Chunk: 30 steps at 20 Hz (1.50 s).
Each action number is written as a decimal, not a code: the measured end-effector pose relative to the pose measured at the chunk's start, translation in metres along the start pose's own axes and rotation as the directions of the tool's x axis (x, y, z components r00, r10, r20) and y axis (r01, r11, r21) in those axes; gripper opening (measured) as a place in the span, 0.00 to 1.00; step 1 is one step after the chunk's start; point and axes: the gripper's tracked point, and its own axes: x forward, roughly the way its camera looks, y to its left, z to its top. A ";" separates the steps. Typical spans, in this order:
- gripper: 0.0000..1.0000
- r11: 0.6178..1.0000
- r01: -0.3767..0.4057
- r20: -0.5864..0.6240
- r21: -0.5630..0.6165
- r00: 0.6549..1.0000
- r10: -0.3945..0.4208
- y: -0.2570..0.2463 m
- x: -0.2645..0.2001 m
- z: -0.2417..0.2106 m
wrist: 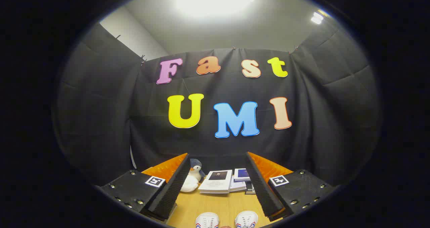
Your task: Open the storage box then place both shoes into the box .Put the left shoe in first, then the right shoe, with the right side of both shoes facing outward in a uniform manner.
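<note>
**Start: box to find, shoes below**

Two shoes (226, 220) side by side on the table (218, 204), toes just showing between and beneath the fingers. Storage box not made out. Gripper (218, 187) spread wide, nothing held, aimed level at the booth wall. Further off: books (223, 181), a toy penguin (192, 179). Best tilted down first to locate the box lid; opened before touching any shoe, then left shoe.
</note>
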 end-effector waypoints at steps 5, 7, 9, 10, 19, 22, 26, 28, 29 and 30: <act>0.98 1.000 -0.008 0.004 0.002 1.000 0.008 0.002 -0.002 -0.001; 0.98 1.000 -0.013 0.002 0.000 1.000 0.013 0.004 -0.002 -0.001; 0.97 1.000 -0.021 0.000 0.003 1.000 0.021 0.006 -0.002 -0.003; 0.97 1.000 -0.024 -0.002 0.005 1.000 0.024 0.008 -0.003 -0.003; 0.98 0.998 -0.055 -0.012 0.030 0.998 0.056 0.018 -0.002 -0.011; 0.98 0.995 -0.078 -0.029 0.060 0.996 0.079 0.024 -0.002 -0.017; 0.98 0.979 -0.135 -0.071 0.155 0.987 0.148 0.038 -0.003 -0.034; 0.99 0.963 -0.154 -0.103 0.222 0.978 0.180 0.043 -0.003 -0.045; 0.99 0.954 -0.159 -0.120 0.253 0.974 0.194 0.046 -0.003 -0.051; 0.99 0.944 -0.162 -0.137 0.287 0.968 0.208 0.048 -0.002 -0.056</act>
